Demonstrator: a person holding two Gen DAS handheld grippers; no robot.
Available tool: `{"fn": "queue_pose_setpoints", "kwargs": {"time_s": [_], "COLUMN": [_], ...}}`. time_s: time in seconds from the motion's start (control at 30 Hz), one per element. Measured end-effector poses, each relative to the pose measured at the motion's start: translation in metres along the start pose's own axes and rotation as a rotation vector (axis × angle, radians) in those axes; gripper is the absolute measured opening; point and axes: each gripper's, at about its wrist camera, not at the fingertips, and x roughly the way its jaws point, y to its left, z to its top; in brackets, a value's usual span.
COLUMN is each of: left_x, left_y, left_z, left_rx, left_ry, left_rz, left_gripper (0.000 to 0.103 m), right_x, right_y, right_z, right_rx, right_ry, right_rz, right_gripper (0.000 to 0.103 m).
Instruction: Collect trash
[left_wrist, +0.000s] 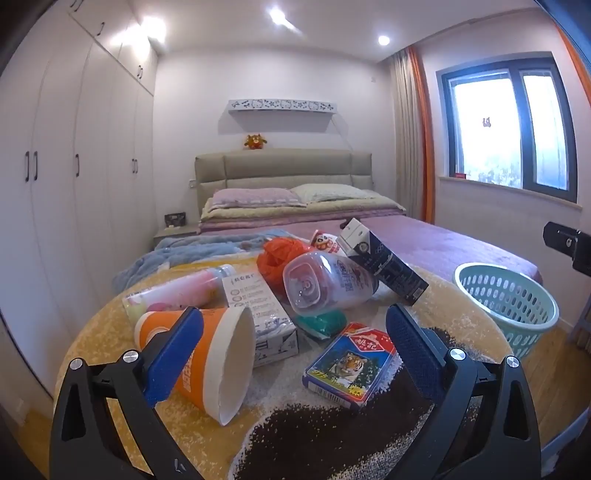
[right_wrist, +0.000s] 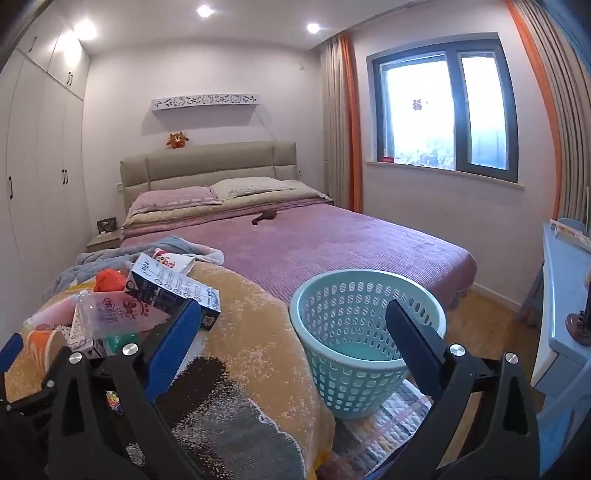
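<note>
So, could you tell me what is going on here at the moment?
A person is clearing trash off a bed with a handheld gripper in each hand. The left gripper is open over a pile of litter on the blanket, with an orange paper cup lying on its side at its left finger and a tiger-print box between the fingers. The right gripper is open and empty, facing the basket beside the bed. Nothing shows inside the basket.

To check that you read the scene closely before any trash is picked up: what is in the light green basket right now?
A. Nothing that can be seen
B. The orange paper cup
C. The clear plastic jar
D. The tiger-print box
A. In the right wrist view the basket shows only its bare floor, while the orange paper cup, tiger-print box and clear plastic jar all lie on the blanket.
</note>
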Motion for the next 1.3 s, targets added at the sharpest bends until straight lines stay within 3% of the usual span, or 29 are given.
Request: {"fn": "queue_pose_setpoints", "kwargs": {"time_s": [0.67, 1.03, 1.3], "left_x": [-0.002, -0.001, -0.010], "left_y": [0.005, 0.002, -0.001], "left_z": [-0.001, 0.001, -0.001], "left_rx": [-0.011, 0.004, 0.018], "left_ry": [0.005, 0.006, -0.048], "left_rz": [-0.010, -0.032, 0.000], "left_gripper": [0.096, 0.096, 0.096], "right_x": [-0.011, -0.005, -0.002], "right_y": [0.015, 0.006, 0.001], "right_z": [0.001, -0.002, -0.008], "right_rx": [-0.025, -0.016, -0.035], "right_ry": [-0.016, 0.020, 0.032], "right_rz": [0.040, 0.006, -0.003], "right_gripper": [0.096, 0.096, 0.096]}}
